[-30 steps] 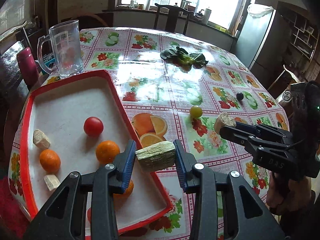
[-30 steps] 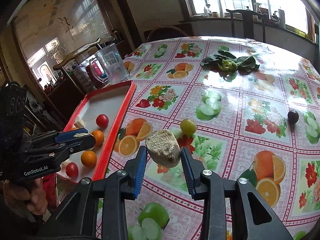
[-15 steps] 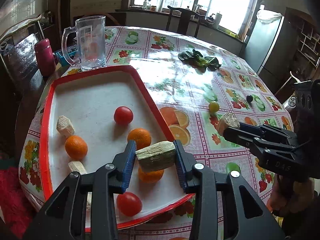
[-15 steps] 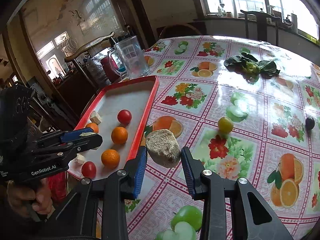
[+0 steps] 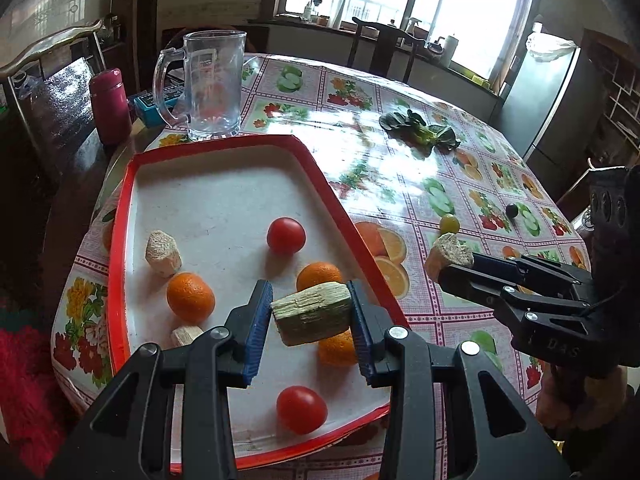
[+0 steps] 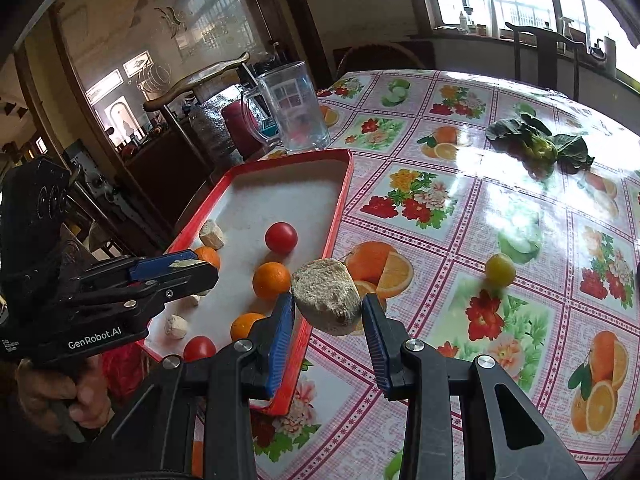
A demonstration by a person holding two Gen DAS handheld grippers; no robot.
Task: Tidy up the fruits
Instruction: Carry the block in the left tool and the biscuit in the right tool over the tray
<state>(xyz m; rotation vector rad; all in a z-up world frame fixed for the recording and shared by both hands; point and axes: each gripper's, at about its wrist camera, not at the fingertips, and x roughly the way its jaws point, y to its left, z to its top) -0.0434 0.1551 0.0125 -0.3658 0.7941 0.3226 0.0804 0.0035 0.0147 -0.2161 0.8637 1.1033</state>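
My left gripper is shut on a pale green-tan cut chunk and hangs over the red-rimmed white tray. In the tray lie two red tomatoes, three oranges and small tan chunks. My right gripper is shut on a rounded tan chunk just over the tray's right rim. The left wrist view shows that gripper to the right of the tray. A yellow-green fruit and a small dark fruit lie on the tablecloth.
A clear glass mug stands behind the tray, beside a dark red flask and a teal box. Leafy greens lie far across the table. Chairs stand around the table edge.
Both grippers have carried their chunks leftward: the left one now hangs over the tray's inside, and the right one has come from the open tablecloth to the tray's right rim.
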